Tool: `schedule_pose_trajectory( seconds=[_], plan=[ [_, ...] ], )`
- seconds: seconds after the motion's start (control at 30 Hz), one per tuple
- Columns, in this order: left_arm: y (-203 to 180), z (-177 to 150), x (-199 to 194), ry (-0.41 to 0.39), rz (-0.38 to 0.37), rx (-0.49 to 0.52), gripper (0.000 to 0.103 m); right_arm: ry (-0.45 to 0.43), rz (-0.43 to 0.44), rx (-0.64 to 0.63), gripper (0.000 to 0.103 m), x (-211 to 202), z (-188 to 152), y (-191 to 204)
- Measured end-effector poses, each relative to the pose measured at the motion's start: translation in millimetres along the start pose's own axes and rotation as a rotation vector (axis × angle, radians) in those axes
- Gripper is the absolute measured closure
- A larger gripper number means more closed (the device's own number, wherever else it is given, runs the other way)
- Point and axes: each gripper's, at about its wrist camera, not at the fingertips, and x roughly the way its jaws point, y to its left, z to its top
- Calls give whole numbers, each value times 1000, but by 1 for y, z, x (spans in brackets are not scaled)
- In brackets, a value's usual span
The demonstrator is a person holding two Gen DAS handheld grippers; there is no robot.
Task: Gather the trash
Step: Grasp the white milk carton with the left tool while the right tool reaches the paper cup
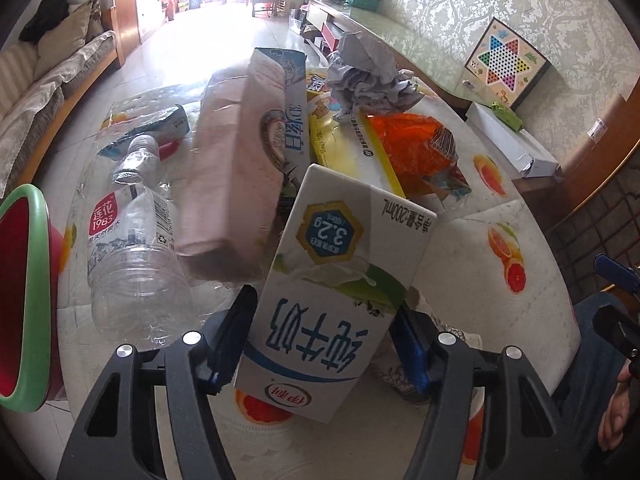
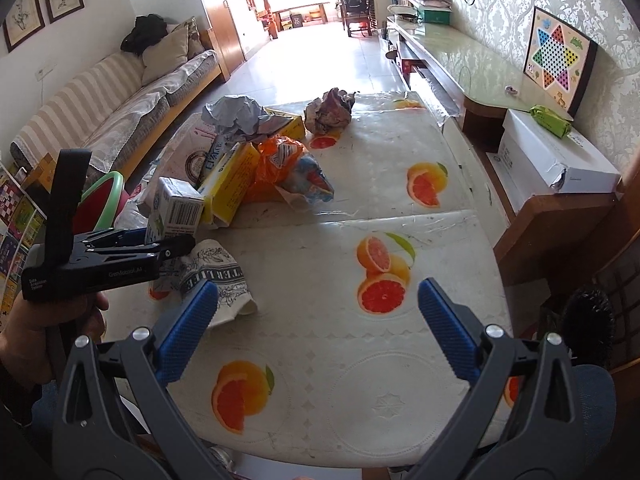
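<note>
The left tool point(image 1: 324, 334) has its blue pads on both sides of the milk carton point(image 1: 332, 280), near the worktop point(image 2: 360, 360) edge beside the trash pile (right tool point(image 2: 318, 322) wide open, empty), and the smooth carton could slip if squeezed lightly.

A fruit-print table point(image 2: 400, 184) bears a plastic bottle point(image 1: 132, 248), crumpled paper point(image 2: 330, 110), paper cup point(image 2: 216, 276)
</note>
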Motion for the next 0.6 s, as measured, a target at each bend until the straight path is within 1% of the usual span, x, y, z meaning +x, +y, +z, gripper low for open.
schedule_pose_trajectory(
  seconds=[0.1, 0.27, 0.43, 0.5, 0.6],
  plan=[
    [0, -2, -5, -5, 12, 23, 44, 1, 13, -14, 5, 2, -2, 6],
    [-2, -7, -30, -49, 25, 46, 45, 13, 38, -50, 5, 6, -4, 20],
    [10, -15, -62, -90, -3, -9, 45, 53, 73, -112, 5, 19, -6, 43],
    [15, -20, -76, -110, 3, -15, 45, 90, 86, -161, 5, 29, -7, 59],
    [22, -28, -97, -140, 13, -36, 45, 111, 92, -243, 5, 42, -12, 84]
  ],
)
